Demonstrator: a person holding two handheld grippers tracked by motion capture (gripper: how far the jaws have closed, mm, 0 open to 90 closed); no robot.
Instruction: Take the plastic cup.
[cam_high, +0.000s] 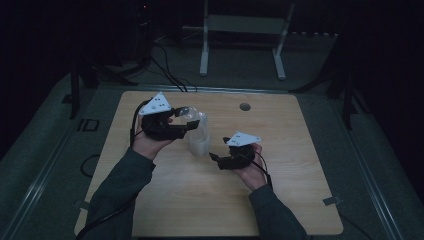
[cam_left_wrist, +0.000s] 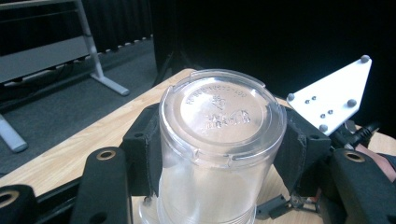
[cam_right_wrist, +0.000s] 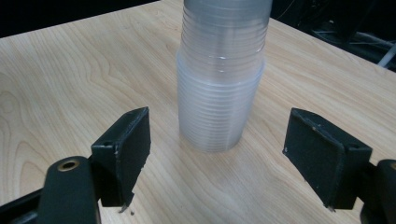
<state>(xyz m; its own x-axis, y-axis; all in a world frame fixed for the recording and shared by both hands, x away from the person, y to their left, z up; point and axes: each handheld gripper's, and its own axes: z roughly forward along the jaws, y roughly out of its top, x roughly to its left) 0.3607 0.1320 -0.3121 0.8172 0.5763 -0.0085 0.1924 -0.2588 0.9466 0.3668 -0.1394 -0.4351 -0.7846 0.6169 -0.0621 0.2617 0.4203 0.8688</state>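
A stack of clear plastic cups (cam_high: 198, 136) stands upside down on the wooden table (cam_high: 280, 200), left of its centre. My left gripper (cam_high: 191, 121) reaches in from the left and is shut on the top cup (cam_left_wrist: 222, 112), its black pads pressing on both sides just below the cup's base. My right gripper (cam_high: 216, 158) sits low on the table to the right of the stack. In the right gripper view the stack (cam_right_wrist: 219, 84) rises just beyond that open gripper (cam_right_wrist: 224, 158), with nothing between its two pads.
The right gripper's white plate (cam_left_wrist: 334, 95) shows behind the cup in the left gripper view. A cable hole (cam_high: 244, 106) lies in the tabletop at the back. A white metal frame (cam_high: 242, 30) stands on the floor beyond the table.
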